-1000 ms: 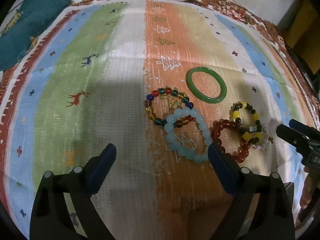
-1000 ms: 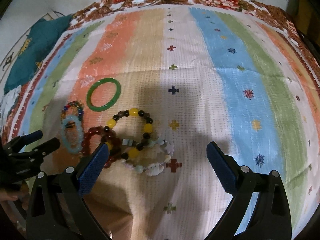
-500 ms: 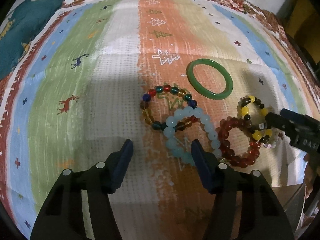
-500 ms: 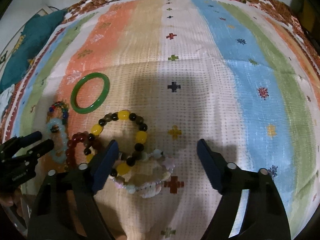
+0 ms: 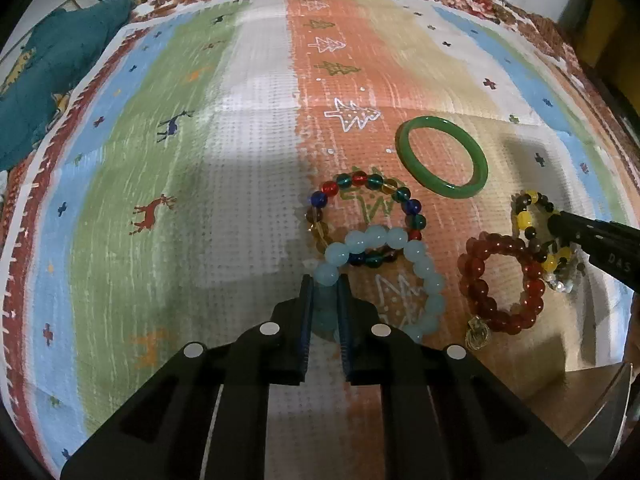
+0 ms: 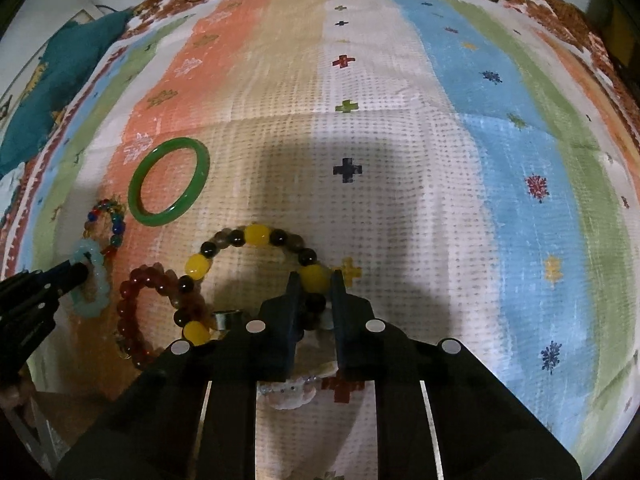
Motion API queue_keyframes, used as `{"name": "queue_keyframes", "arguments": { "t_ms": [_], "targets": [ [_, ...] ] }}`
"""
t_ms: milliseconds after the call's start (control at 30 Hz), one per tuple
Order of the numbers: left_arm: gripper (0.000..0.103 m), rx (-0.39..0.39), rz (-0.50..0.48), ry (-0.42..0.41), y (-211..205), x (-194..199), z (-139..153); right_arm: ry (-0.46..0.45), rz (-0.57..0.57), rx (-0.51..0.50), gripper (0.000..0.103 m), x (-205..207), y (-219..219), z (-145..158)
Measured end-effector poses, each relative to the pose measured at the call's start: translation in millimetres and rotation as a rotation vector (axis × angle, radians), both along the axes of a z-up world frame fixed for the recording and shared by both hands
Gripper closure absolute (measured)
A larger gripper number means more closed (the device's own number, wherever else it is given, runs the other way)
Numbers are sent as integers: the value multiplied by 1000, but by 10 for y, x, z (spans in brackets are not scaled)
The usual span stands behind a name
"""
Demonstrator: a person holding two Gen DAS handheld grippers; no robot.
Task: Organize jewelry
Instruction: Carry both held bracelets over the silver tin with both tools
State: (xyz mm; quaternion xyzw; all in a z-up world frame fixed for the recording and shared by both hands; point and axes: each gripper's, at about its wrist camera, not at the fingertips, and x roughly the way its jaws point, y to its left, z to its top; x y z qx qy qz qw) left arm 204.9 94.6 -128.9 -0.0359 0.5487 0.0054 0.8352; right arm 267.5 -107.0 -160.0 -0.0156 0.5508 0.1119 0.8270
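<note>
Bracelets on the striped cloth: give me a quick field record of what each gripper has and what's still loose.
left gripper: shut on pale blue bead bracelet
right gripper: shut on yellow and dark bead bracelet
overlap: pale blue bead bracelet lies over multicolour bead bracelet
loose: green bangle, alone, touching nothing
loose: red bead bracelet, beside the yellow one
surface: striped cloth

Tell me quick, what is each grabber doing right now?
Left gripper: shut on the pale blue bead bracelet.
Right gripper: shut on the yellow and black bead bracelet.
</note>
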Motion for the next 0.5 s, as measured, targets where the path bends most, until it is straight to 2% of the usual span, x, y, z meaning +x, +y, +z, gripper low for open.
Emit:
{"name": "queue_keyframes", "arguments": {
  "t_ms": [133, 500],
  "targets": [
    [92, -31, 3, -10, 12, -35, 62, -10, 10, 31, 90, -14, -28, 72],
    [92, -66, -38, -86, -160, -180, 437, -80, 52, 17, 91, -196, 36, 395]
  ]
}}
